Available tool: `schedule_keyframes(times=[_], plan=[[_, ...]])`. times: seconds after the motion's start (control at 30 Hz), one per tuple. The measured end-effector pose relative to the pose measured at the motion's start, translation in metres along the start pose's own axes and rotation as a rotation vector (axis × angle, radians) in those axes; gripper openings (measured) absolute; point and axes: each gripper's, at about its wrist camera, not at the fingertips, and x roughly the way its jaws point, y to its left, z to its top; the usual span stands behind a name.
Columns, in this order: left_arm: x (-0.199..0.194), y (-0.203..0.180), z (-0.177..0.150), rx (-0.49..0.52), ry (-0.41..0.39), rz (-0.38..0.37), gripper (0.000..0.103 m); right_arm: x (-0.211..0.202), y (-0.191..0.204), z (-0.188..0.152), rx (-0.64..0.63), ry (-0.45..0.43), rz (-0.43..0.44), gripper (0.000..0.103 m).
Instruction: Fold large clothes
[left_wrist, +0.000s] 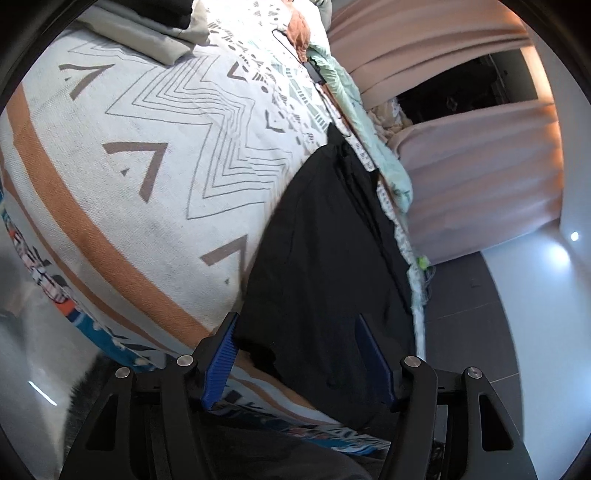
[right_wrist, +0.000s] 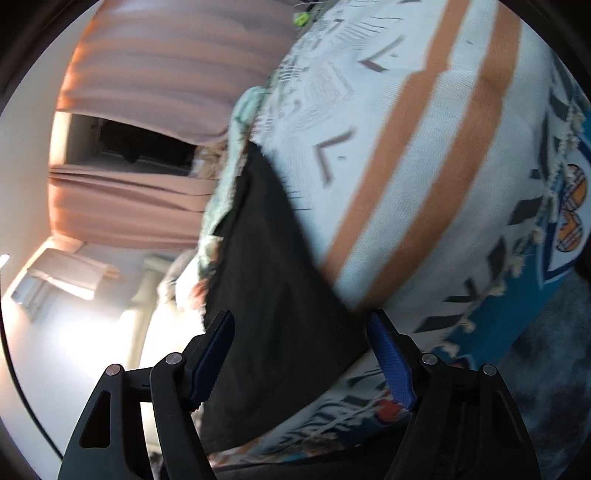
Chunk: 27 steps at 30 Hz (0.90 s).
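A large black garment (left_wrist: 332, 254) lies flat on the bed's patterned white and orange blanket (left_wrist: 122, 177), along the edge by the curtains. My left gripper (left_wrist: 297, 325) is open, its blue fingers (left_wrist: 221, 362) on either side of the garment's near end, not closed on it. In the right wrist view the same black garment (right_wrist: 273, 295) runs up from between the fingers over the blanket (right_wrist: 424, 184). My right gripper (right_wrist: 303, 325) is open, its blue fingers (right_wrist: 391, 362) straddling the garment's near end. That view is blurred.
Pink curtains (left_wrist: 461, 177) hang beside the bed, with a dark window opening (left_wrist: 454, 88). A mint green cloth (left_wrist: 373, 136) lies along the bed's edge. Folded grey clothes (left_wrist: 162, 37) sit at the bed's far end. Grey tile floor (left_wrist: 476, 314) lies beside the bed.
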Motion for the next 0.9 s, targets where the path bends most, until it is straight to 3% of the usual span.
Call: schedule_keyframes(times=[0.13,0.33,0.5,0.7,0.8,0.87,0.9], plan=[[0.001,-0.009,-0.001,0.014,0.003,-0.002,0.064,-0.003,0.013,0.0,-0.005,-0.023,0.11,0.073],[0.016,-0.009,-0.004,0.017,0.029,0.047,0.064,0.024,0.015,-0.008,-0.028,0.02,0.014,0.073],[0.027,-0.009,-0.005,0.015,0.025,0.05,0.058,0.045,0.031,-0.009,-0.086,0.034,-0.034,0.072],[0.04,-0.012,-0.003,0.021,0.017,0.077,0.048,0.061,0.039,-0.008,-0.099,0.023,-0.11,0.053],[0.046,-0.01,-0.002,0.017,0.008,0.086,0.037,0.071,0.042,-0.005,-0.102,0.019,-0.133,0.047],[0.049,-0.009,0.0,0.011,0.008,0.11,0.02,0.075,0.042,-0.004,-0.099,0.015,-0.164,0.036],[0.049,-0.007,0.0,0.002,0.004,0.121,0.016,0.072,0.038,-0.005,-0.094,0.011,-0.178,0.023]])
